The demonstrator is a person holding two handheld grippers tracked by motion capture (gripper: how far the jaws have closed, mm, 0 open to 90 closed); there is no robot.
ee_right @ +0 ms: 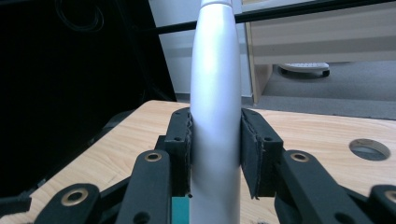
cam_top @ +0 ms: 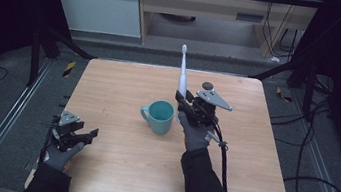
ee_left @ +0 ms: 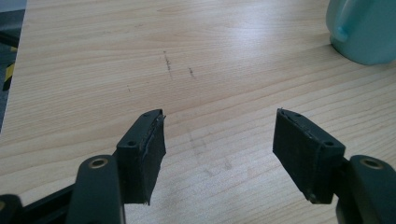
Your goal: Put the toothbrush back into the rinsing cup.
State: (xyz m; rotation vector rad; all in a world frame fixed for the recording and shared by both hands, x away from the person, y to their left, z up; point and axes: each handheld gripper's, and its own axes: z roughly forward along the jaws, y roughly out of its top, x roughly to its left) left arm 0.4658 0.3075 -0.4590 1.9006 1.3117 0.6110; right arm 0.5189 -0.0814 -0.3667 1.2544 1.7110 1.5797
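R gripper clamped on electric toothbrush, pads pressed flat to both sides of white handle. In right gripper view: handle dead centre between pads, rising straight up out of top edge of frame. From high view: toothbrush nearly upright, slight lean, brush head at top, well above table, lower handle pinched by jaws. Gripped low on the body, most of length sticking up beyond the jaws.

Teal mug on table just beside R gripper, to its left, handle toward L side. Toothbrush base above and just right of mug rim, not inside as far as can be told. Bit of teal visible below jaws in right gripper view.

Small round dark hole in tabletop just behind R gripper, also seen in right gripper view.

L gripper near front L edge of table, well apart from mug and toothbrush. Jaws spread wide, nothing between them, bare wood under. Mug edge at top R corner of left gripper view.
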